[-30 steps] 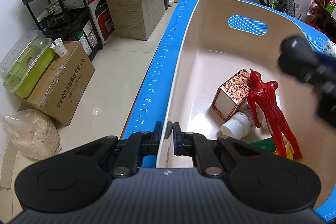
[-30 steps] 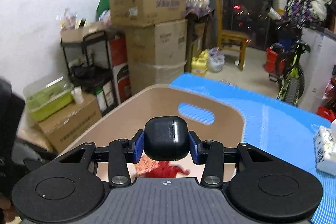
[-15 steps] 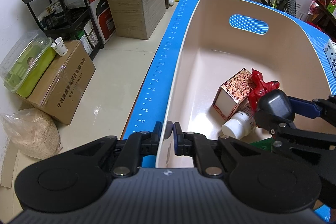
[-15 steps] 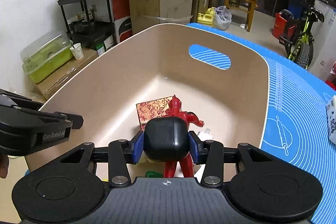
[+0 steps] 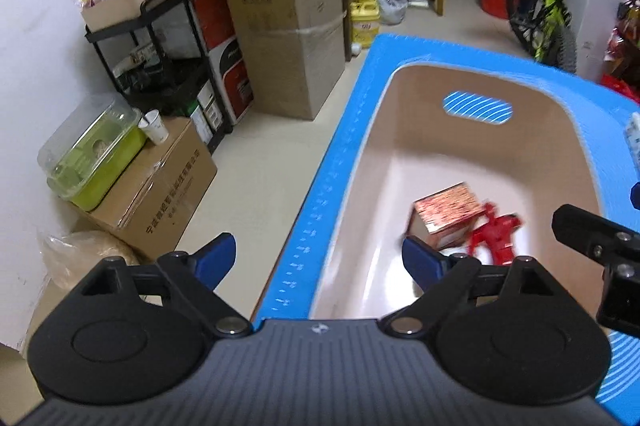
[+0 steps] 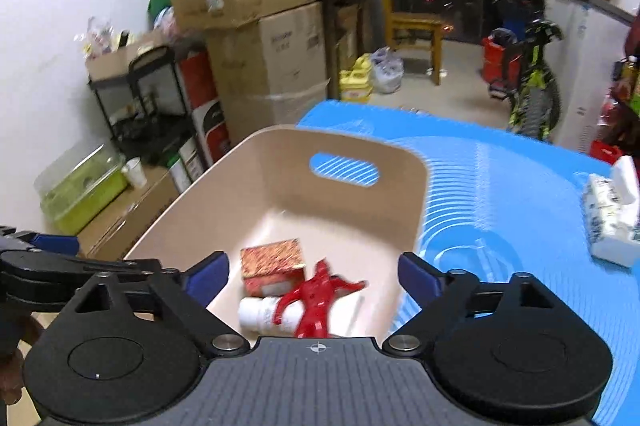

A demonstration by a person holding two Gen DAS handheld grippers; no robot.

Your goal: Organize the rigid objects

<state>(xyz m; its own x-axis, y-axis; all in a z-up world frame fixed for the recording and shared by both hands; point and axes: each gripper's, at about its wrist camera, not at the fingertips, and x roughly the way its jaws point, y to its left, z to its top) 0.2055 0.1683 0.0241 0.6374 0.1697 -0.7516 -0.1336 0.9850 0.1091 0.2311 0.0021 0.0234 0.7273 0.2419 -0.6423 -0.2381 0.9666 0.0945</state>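
Note:
A beige bin (image 5: 520, 82) (image 6: 416, 194) stands on the blue mat. In it lie a red patterned box (image 5: 446, 210) (image 6: 272, 260), a red toy figure (image 5: 496, 236) (image 6: 316, 300) and a white bottle (image 6: 260, 310). My left gripper (image 5: 318, 258) is open and empty, above the bin's near left rim. My right gripper (image 6: 312, 276) is open and empty, above the bin's near end; part of it shows at the right of the left wrist view (image 5: 596, 238). The black case is not visible.
A blue mat (image 6: 500, 210) covers the table. A tissue pack (image 6: 612, 222) lies at its right. Beyond the left edge are cardboard boxes (image 5: 288, 26), a black shelf (image 5: 160, 66) and a green container (image 5: 92, 154). A bicycle (image 5: 548, 10) stands at the far right.
My right gripper opened and the black case is gone from its fingers. My left gripper let go of the bin's rim and opened. Both have lifted and drawn back.

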